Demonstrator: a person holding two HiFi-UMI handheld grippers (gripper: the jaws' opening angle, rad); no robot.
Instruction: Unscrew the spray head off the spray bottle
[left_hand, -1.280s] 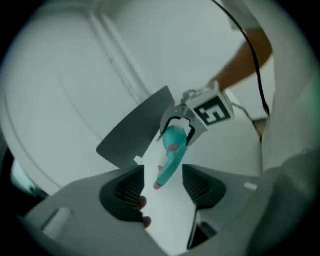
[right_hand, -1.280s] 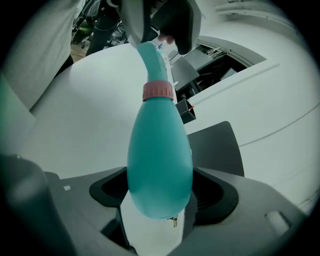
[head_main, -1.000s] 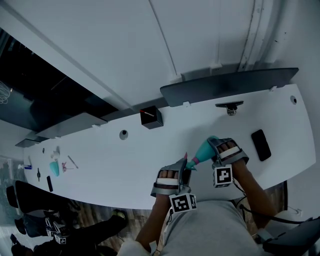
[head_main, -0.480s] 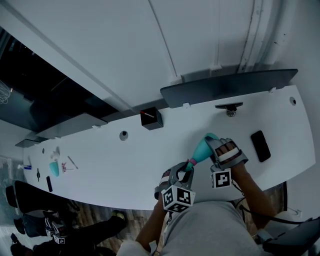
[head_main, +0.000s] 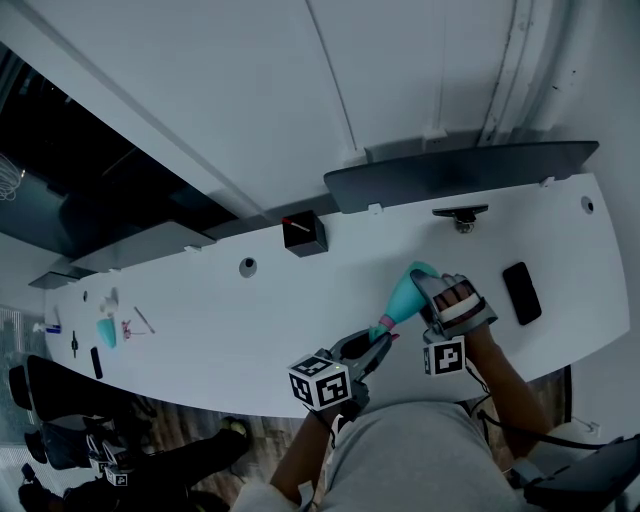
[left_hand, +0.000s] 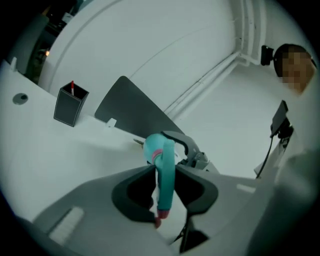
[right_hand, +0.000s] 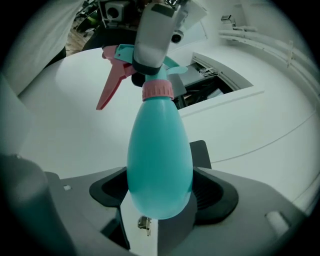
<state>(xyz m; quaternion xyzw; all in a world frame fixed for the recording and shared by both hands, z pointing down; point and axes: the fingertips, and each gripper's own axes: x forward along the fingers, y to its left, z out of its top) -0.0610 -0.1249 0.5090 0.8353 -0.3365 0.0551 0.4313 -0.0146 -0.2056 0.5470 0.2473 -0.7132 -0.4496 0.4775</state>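
Note:
A teal spray bottle (head_main: 405, 293) is held tilted above the white table (head_main: 220, 340), its round body clamped in my right gripper (head_main: 428, 288). In the right gripper view the body (right_hand: 160, 150) fills the jaws, with the pink collar (right_hand: 158, 91) and pink trigger (right_hand: 109, 87) beyond. My left gripper (head_main: 380, 340) has just been closing and now grips the spray head (left_hand: 166, 182), which lies between its jaws. Its marker cube (head_main: 320, 380) is rolled out to the left.
A black pen holder (head_main: 304, 233) stands at the table's back, a dark phone (head_main: 521, 291) lies at the right. A dark panel (head_main: 460, 170) runs behind the table. Small items (head_main: 105, 330) lie at the far left. A person is at the left gripper view's upper right.
The left gripper has closed on the spray head and rolled, so its marker cube swung from below to the left. The right gripper lifted the bottle slightly.

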